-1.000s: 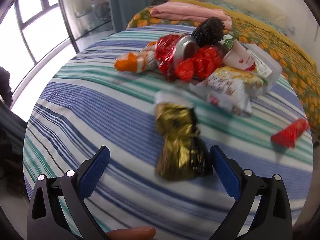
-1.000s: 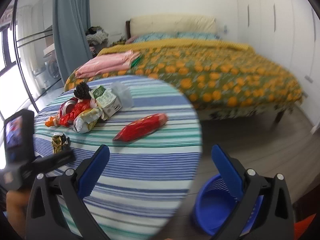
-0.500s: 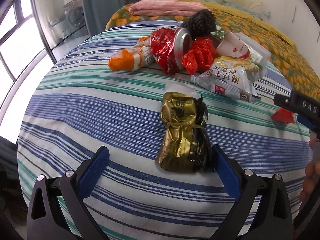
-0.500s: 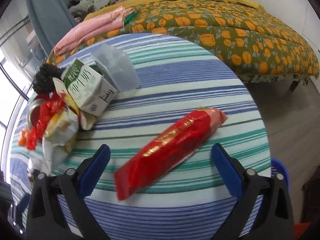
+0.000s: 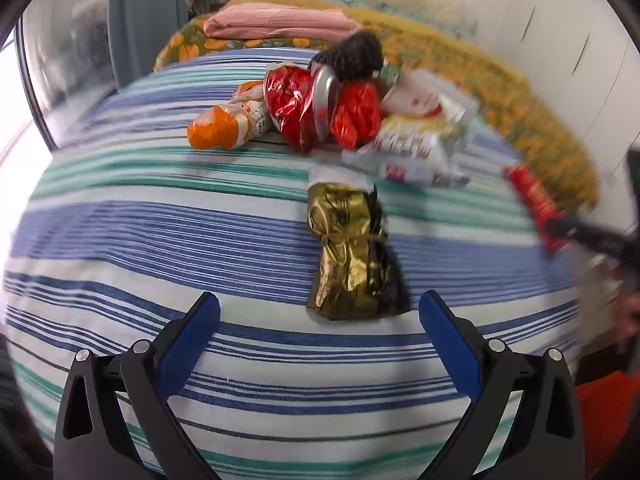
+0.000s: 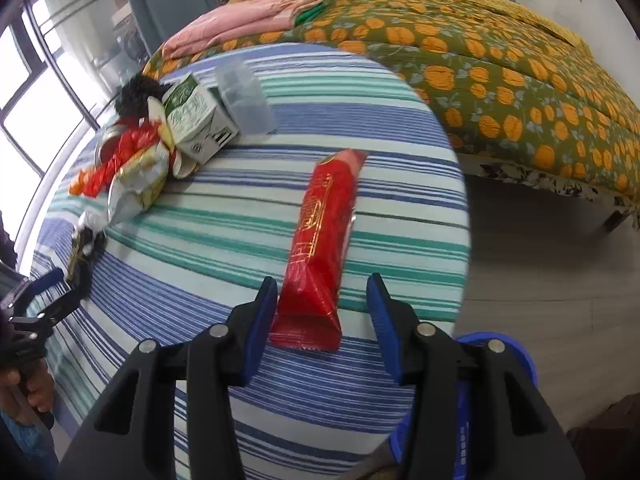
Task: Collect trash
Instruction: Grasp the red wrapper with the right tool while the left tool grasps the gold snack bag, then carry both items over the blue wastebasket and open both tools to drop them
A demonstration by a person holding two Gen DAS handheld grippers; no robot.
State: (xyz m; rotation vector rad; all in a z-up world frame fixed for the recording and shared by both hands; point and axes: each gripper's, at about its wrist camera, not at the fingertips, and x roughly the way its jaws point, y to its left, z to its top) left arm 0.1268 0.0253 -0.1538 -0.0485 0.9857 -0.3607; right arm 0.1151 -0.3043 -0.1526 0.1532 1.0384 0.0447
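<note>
The right hand-held gripper (image 6: 322, 308) points down at the striped tabletop (image 6: 224, 240) with its blue jaws closing – the near end of the long red wrapper (image 6: 322, 240) lies between them, just beside the left pad but with a clear gap to the right one, so nothing is gripped yet. The wrapper stretches away toward 12 o'clock across the green and blue stripes. At 10 o'clock sits the heap of trash: a green-and-white carton (image 6: 198, 124), a clear plastic container (image 6: 244, 96) touching it, a pale snack bag (image 6: 138, 184) and crinkled red foil (image 6: 120, 156). A blue basket (image 6: 500, 344) shows on the floor past the table's edge at 5 o'clock, and a bed (image 6: 500, 64) with an orange-patterned cover fills 1 to 2 o'clock.

The left hand-held gripper (image 5: 320, 320) has its jaws spread wide and empty – a gold foil packet (image 5: 348, 252) lies on the cloth just ahead of them, nearer the right finger and apart from both. Beyond it at 12 o'clock are an orange wrapper (image 5: 220, 132), the red foil around a can, and a dark fuzzy thing (image 5: 356, 56).
</note>
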